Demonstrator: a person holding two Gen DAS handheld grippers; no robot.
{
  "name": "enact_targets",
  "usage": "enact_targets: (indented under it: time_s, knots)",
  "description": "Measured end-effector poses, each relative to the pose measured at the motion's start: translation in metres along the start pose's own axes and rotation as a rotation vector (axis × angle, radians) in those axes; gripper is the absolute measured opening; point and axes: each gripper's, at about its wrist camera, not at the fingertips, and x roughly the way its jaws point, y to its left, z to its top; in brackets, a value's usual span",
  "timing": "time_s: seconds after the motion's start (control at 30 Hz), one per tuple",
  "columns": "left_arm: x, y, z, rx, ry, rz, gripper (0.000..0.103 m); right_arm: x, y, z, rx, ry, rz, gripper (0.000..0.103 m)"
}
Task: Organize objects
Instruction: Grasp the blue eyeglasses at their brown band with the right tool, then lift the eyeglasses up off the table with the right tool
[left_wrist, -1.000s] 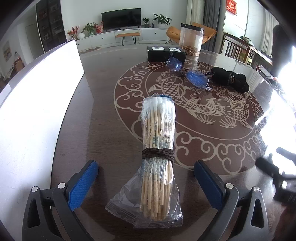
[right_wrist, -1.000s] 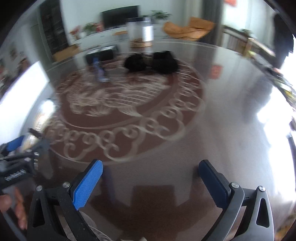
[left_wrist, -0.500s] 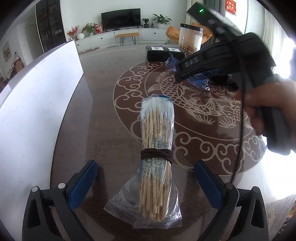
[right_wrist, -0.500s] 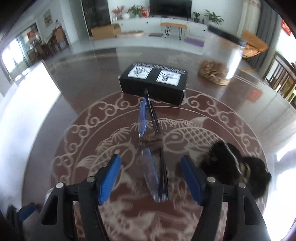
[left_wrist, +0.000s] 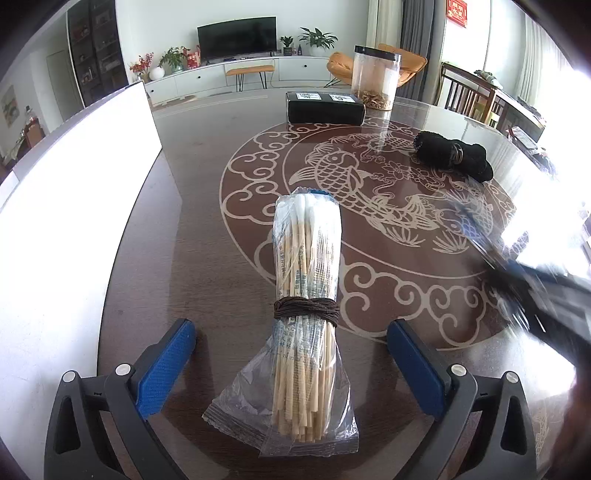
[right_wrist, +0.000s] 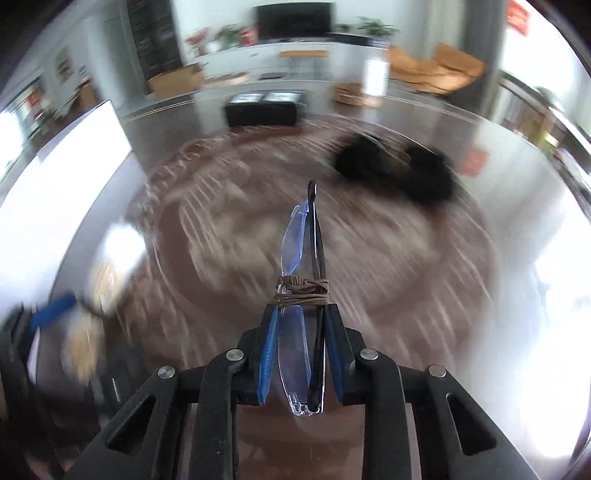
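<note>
A bundle of wooden sticks in a clear bag, tied with brown cord, lies on the table between the wide-open pads of my left gripper. My right gripper is shut on folded blue-lensed glasses bound with brown cord, held above the table; its view is blurred by motion. The right gripper shows as a dark blur at the right of the left wrist view. A black glasses case and a black cloth bundle lie farther back.
A clear jar with a black lid stands behind the case. A white board runs along the table's left side. The round table has a fish pattern. Chairs stand at the far right.
My right gripper closed on the glasses, lifted them off the table and swung back toward me and to the right. The left gripper and the stick bundle have stayed still.
</note>
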Motion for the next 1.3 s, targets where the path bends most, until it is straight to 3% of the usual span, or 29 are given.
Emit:
enact_targets:
  time_s: [0.2, 0.3, 0.37, 0.4, 0.43, 0.73, 1.3]
  knots:
    - [0.001, -0.001, 0.001, 0.000, 0.000, 0.002, 0.103, -0.037, -0.011, -0.062, 0.142, -0.034, -0.096, 0.026]
    - [0.001, -0.001, 0.001, 0.000, 0.000, 0.002, 0.103, -0.047, -0.009, -0.067, 0.159, -0.038, -0.085, 0.030]
    - [0.001, -0.001, 0.000, 0.000, 0.000, 0.002, 0.103, -0.045, -0.006, -0.066, 0.154, -0.030, -0.102, 0.052]
    - [0.001, -0.001, 0.000, 0.000, 0.000, 0.002, 0.103, -0.044, -0.004, -0.069, 0.154, -0.028, -0.107, 0.068]
    - [0.001, -0.001, 0.000, 0.000, 0.000, 0.002, 0.103, -0.041, -0.004, -0.067, 0.157, -0.021, -0.104, 0.075]
    - [0.001, -0.001, 0.000, -0.001, 0.000, 0.002, 0.103, -0.041, 0.006, -0.079, 0.117, -0.012, -0.093, 0.100]
    - [0.002, -0.001, 0.000, -0.001, 0.000, 0.003, 0.103, -0.037, 0.009, -0.078, 0.110, -0.011, -0.087, 0.103]
